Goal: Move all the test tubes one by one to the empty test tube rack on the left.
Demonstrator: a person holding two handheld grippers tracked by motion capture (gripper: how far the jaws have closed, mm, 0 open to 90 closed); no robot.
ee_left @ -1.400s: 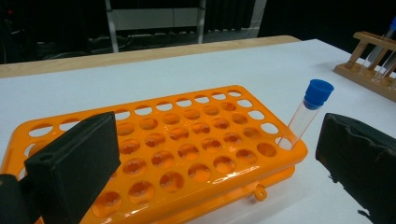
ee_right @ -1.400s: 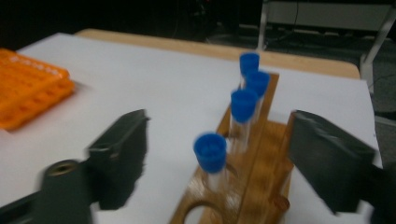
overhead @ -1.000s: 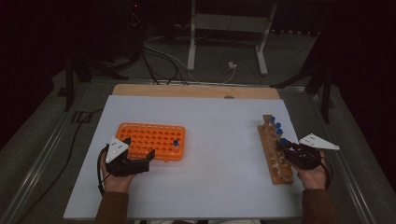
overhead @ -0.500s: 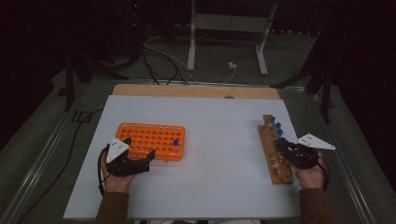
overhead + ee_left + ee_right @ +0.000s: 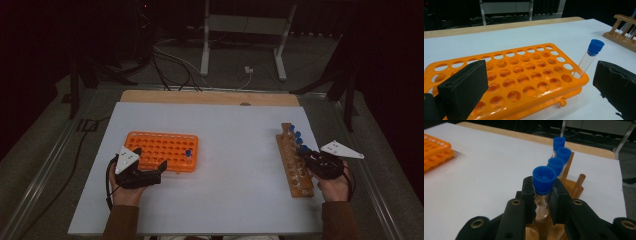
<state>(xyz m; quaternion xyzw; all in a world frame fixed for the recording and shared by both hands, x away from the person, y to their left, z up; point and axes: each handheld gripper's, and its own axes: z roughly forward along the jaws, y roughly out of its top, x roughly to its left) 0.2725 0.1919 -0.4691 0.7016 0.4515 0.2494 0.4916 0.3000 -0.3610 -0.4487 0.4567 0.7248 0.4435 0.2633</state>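
- Right gripper view: my right gripper (image 5: 543,195) has its fingers clamped on a blue-capped tube (image 5: 544,182) standing in the wooden rack (image 5: 571,187).
- My left gripper (image 5: 536,85) has its fingers apart, at the orange rack (image 5: 524,77) on the table (image 5: 235,130).

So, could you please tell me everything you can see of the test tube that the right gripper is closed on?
The test tube is a clear, glass-like cylinder topped by a blue cap with a ribbed edge. It stands about upright in the wooden rack, nearest the person in a row of four blue-capped tubes. The right gripper clamps it just below the cap, one black pad on either side. Its lower end sits in a hole of the rack; whether it holds anything cannot be told.
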